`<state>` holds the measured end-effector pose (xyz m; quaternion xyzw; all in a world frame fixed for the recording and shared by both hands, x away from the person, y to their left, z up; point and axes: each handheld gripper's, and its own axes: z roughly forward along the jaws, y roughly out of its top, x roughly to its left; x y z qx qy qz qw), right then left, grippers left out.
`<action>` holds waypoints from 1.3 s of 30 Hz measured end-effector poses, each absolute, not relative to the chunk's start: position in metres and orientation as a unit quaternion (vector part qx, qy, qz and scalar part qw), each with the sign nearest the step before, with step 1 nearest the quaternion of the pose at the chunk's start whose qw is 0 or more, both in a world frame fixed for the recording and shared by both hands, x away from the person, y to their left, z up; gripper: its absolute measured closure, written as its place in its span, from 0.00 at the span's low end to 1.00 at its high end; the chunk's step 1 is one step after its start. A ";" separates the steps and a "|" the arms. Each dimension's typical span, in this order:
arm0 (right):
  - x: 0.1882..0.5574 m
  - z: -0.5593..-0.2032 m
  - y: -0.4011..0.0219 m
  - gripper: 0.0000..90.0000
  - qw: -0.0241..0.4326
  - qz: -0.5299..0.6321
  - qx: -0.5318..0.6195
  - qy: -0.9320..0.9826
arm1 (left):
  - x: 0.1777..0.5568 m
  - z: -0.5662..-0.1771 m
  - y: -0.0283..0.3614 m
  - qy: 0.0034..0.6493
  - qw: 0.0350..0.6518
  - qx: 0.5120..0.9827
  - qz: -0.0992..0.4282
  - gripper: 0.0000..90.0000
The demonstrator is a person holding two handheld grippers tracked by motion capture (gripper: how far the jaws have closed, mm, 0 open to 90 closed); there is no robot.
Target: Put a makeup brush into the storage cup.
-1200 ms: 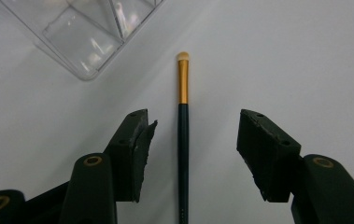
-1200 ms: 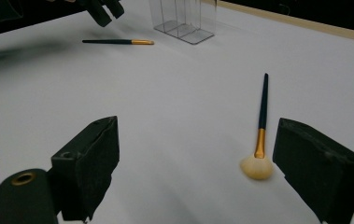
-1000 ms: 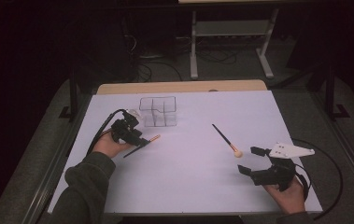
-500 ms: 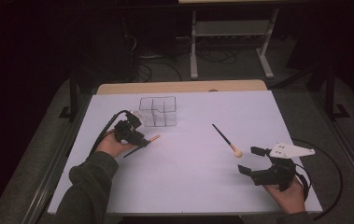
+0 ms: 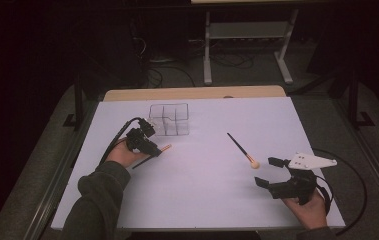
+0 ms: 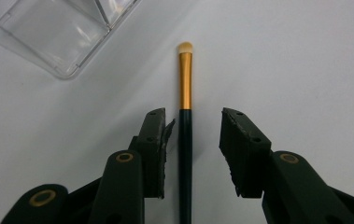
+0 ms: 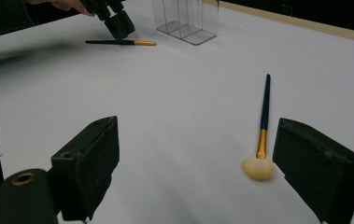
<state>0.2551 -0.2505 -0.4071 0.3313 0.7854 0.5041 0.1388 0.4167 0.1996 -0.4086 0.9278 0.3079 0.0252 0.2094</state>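
A small brush [image 6: 185, 84] with a black handle, a gold ferrule and a pale tip lies flat on the white table [image 5: 202, 200]. My left gripper [image 6: 194, 119] straddles its handle. The jaws have just been closing, the left pad almost at the handle and the right pad still apart from it, so the gripper is open. In the high view this left gripper [image 5: 149, 147] sits left of centre over the small brush [image 5: 163, 148]. My right gripper [image 5: 268, 172] rests open at the front right, with nothing between its jaws. Just beyond it lies a larger brush [image 5: 239, 147] with a fluffy head.
A clear plastic organizer [image 5: 169, 119] with several compartments stands behind the left gripper, close to the small brush's tip. From the right gripper view [image 7: 198, 154], the larger brush [image 7: 264, 116] lies near the right jaw, and the organizer [image 7: 188, 18] and left gripper [image 7: 114, 21] are far off.
The left hand has shifted slightly over the small brush. The right gripper and the larger brush have kept still.
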 end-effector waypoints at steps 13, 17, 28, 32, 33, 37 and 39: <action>0.255 -0.407 -0.252 0.16 0.137 0.504 0.333 0.785 | 0.420 -0.416 0.193 0.316 0.189 0.929 0.024 0.76; 0.255 -0.407 -0.252 0.16 0.137 0.504 0.333 0.785 | 0.422 -0.417 0.195 0.311 0.173 0.934 0.023 0.79; 0.254 -0.407 -0.251 0.16 0.138 0.504 0.334 0.785 | 0.421 -0.418 0.193 0.301 0.161 0.939 0.040 0.85; 0.255 -0.407 -0.251 0.16 0.139 0.503 0.333 0.785 | 0.420 -0.418 0.192 0.302 0.159 0.939 0.045 0.86; 0.255 -0.407 -0.250 0.16 0.139 0.503 0.333 0.786 | 0.419 -0.418 0.191 0.300 0.157 0.940 0.046 0.86; 0.254 -0.407 -0.250 0.16 0.138 0.502 0.334 0.786 | 0.419 -0.419 0.192 0.302 0.158 0.939 0.050 0.91; 0.254 -0.407 -0.250 0.16 0.138 0.502 0.334 0.786 | 0.419 -0.419 0.192 0.302 0.159 0.939 0.050 0.92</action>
